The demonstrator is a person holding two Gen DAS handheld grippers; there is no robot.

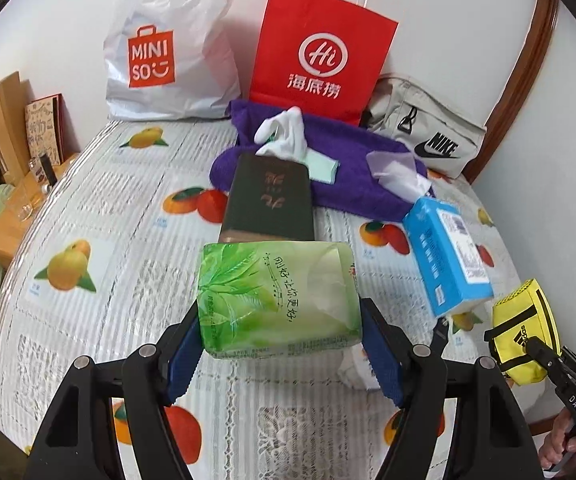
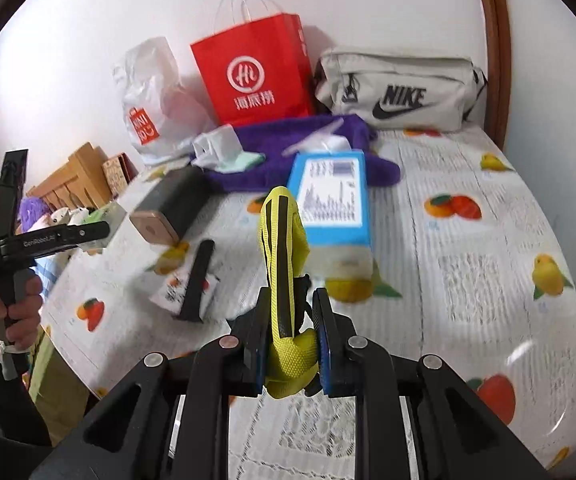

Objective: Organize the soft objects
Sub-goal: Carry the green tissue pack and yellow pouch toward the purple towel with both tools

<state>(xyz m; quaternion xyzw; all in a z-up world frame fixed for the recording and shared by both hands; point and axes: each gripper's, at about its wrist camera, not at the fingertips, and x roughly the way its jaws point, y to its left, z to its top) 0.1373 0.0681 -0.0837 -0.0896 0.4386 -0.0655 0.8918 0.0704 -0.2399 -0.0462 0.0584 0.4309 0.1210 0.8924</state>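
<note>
Fruit-print tablecloth (image 1: pixel 88 208) below, both loads aloft: left gripper (image 1: pixel 280 344) clamps the green plastic-wrapped tissue pack (image 1: pixel 278 296) across its squashy sides (light, likely slippery), right gripper (image 2: pixel 288 344) pinches the limp yellow mesh pouch (image 2: pixel 284 264).

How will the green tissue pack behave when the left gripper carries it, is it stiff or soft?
Probably soft: the green tissue pack has crinkled film wrap, so it may dent between the jaws of the left gripper. It looks light. The glossy film could slip.
</note>
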